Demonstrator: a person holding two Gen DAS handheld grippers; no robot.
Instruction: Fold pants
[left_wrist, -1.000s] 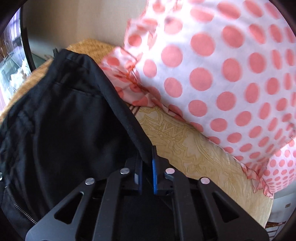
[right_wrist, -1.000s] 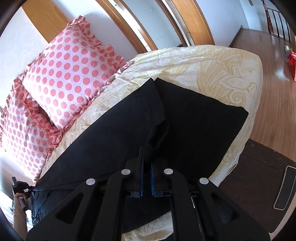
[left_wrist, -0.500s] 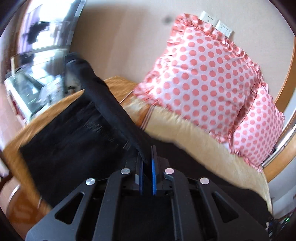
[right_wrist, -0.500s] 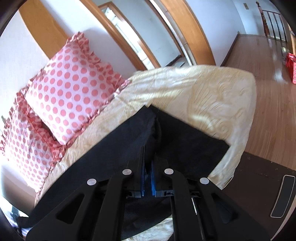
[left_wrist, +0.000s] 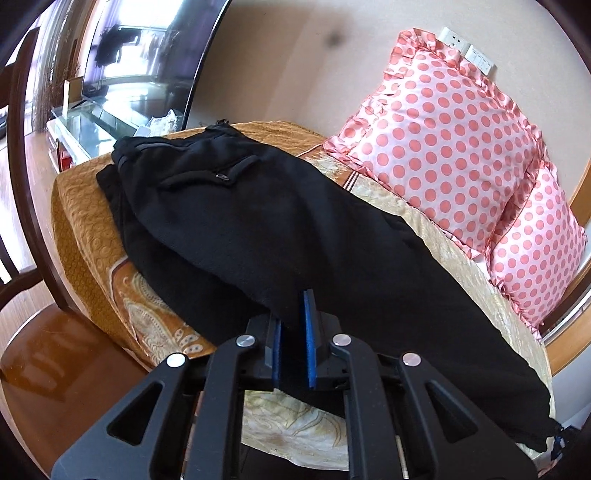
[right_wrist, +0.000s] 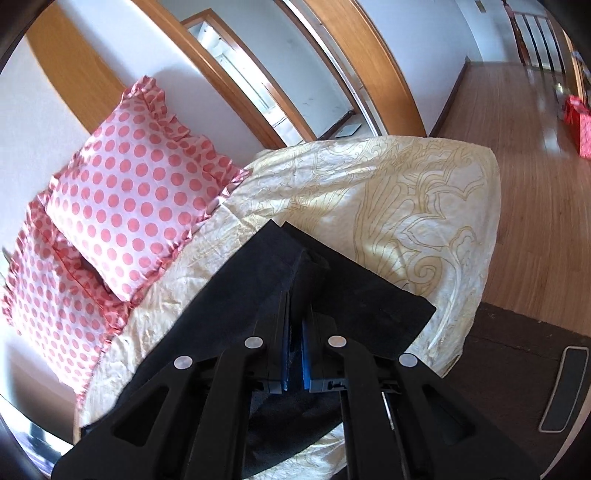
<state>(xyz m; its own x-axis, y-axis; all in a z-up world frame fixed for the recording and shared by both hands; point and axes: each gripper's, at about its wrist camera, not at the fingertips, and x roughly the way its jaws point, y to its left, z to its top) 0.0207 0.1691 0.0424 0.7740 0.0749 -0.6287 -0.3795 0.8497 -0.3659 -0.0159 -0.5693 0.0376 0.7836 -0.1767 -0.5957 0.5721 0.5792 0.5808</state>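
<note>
Since the frame a second back, the left gripper has pulled away from the pillows and swung out, so the whole pair of black pants now shows laid out long across the bed instead of bunched up close to the lens. In the left wrist view the pants look doubled over lengthwise, one layer stacked on the other, with the waistband and a zip pocket at the far end near the bed's corner and the legs running off toward the lower right. That gripper's blue pads have a narrow gap between them with black cloth sitting in it; I honestly can't tell if they're pinching it or have just let go. The right gripper is clamped down on a fold of the pants near the hem end, the cloth tenting up a bit right at its tips. Over there the leg ends lie flat on the cream patterned bedspread, close to the bed's edge by the wooden floor. Two pink polka-dot pillows lean against the wall just beside the pants, not touching as far as I can see.
</note>
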